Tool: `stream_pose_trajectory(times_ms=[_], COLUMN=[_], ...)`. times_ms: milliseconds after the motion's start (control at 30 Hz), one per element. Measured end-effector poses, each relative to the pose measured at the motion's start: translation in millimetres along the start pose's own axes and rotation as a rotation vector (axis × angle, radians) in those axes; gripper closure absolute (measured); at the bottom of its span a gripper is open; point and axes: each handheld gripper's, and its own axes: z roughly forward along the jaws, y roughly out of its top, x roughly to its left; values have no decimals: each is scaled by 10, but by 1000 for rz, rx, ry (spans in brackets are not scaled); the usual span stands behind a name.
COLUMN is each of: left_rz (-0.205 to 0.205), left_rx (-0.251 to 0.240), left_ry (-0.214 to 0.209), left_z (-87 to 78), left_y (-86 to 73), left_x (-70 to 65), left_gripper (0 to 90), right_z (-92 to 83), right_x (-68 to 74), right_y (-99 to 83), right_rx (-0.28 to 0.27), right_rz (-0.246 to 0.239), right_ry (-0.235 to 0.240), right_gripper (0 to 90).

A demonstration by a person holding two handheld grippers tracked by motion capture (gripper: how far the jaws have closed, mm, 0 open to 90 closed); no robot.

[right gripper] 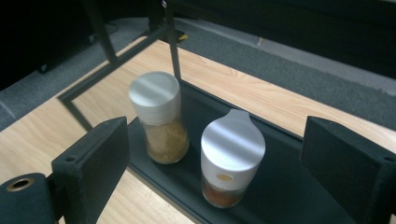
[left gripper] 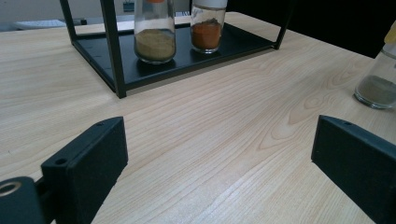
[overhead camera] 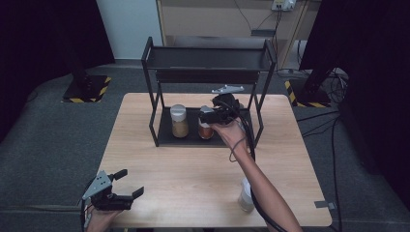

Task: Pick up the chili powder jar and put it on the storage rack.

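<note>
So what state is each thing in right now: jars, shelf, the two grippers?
Yellow spice jar: upright, capped, on the rack's bottom shelf.
Orange spice jar: upright, capped, beside it on the same shelf, not gripped.
Third jar: upright on the table, outside the rack.
Rack: upright, top shelf bare.
Right gripper: open, above the orange spice jar.
Left gripper: open, holding nothing.

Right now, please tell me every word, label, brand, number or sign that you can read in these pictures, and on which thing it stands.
No text can be read.
Orange spice jar: a small oval mark under its white lid; no letters can be made out.
Yellow spice jar: no label.
Jar on the table: no label in view.
Black rack: no writing.
Black-and-yellow striped floor plates: warning stripes, no words.
</note>
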Motion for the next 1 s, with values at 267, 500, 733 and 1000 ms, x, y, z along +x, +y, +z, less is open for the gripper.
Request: stream_pose_trajectory(times_ms=[267,500,733,1000], left_rz=[-2,-4,-5,-6], left_rx=[2,1,0,-1], left_ry=[1,1,1,2], left_z=[5,3,5,2], left_y=[1,-1,-3,-4], left_x=[1,1,2,2], left_gripper=[26,26,26,25], right_z=[-406,-707,-1017,-1354], right_x=[-80,-139,-176,-213], right_y=[-64,-205,-373,-628], right_rx=[-50,-95,-136,-174], right_rz=[-35,-44,-64,-80], right_ry=[58,119,139,137], right_gripper=[89,90,89,89])
